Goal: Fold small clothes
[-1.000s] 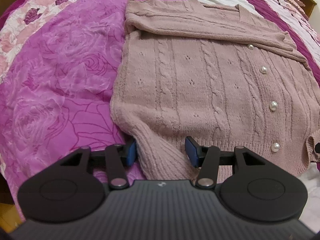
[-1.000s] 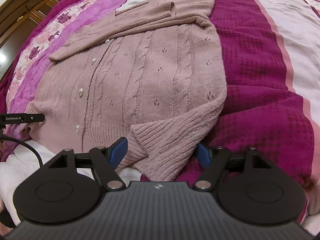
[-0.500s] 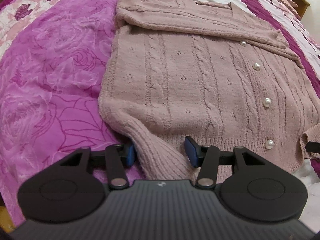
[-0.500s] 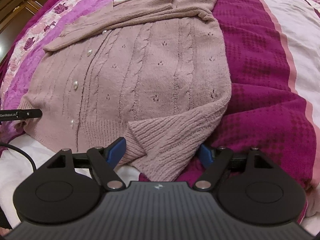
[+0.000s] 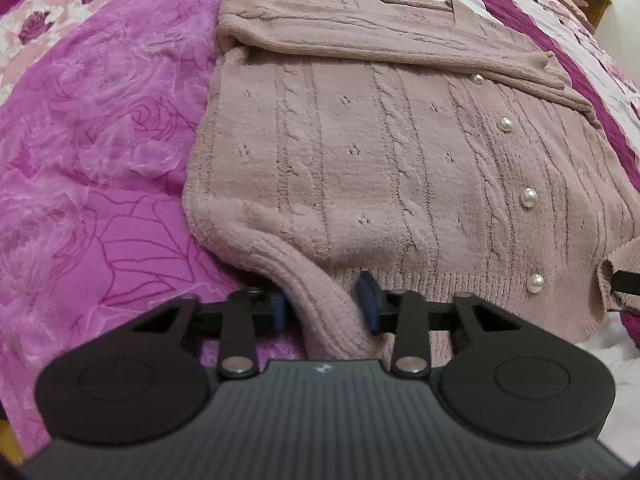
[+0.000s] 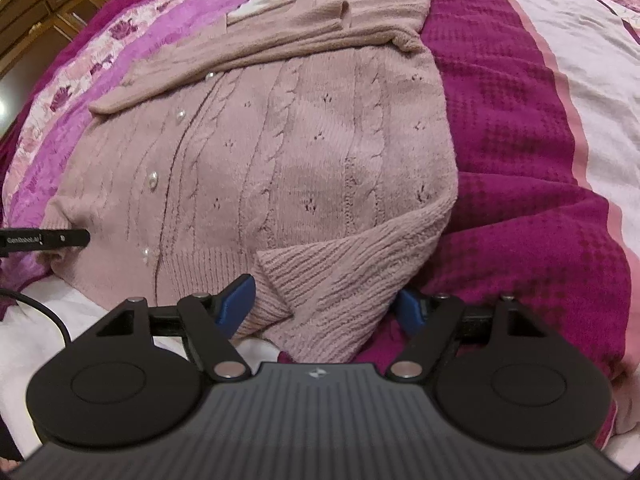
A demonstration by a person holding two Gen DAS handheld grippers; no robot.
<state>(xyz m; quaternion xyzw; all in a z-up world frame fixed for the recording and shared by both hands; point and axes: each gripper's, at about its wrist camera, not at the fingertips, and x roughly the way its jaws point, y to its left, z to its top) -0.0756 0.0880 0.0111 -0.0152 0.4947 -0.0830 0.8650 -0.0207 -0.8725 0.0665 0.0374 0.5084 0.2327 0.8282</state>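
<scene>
Jaws: left gripper closing on the cardigan hem corner, knit between the pads; right gripper wide, closing slowly around the other folded corner, not pinching. Cardigan lies flat on the bed. Risk: bulky knit slips, uneven lift skews fold. Both grippers pitch steeply down.

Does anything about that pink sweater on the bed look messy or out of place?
Nothing looks damaged. The cardigan lies flat and buttoned, one sleeve folded across its top. Only its two bottom corners are curled up off the bedspread, between the grippers' fingers.
</scene>
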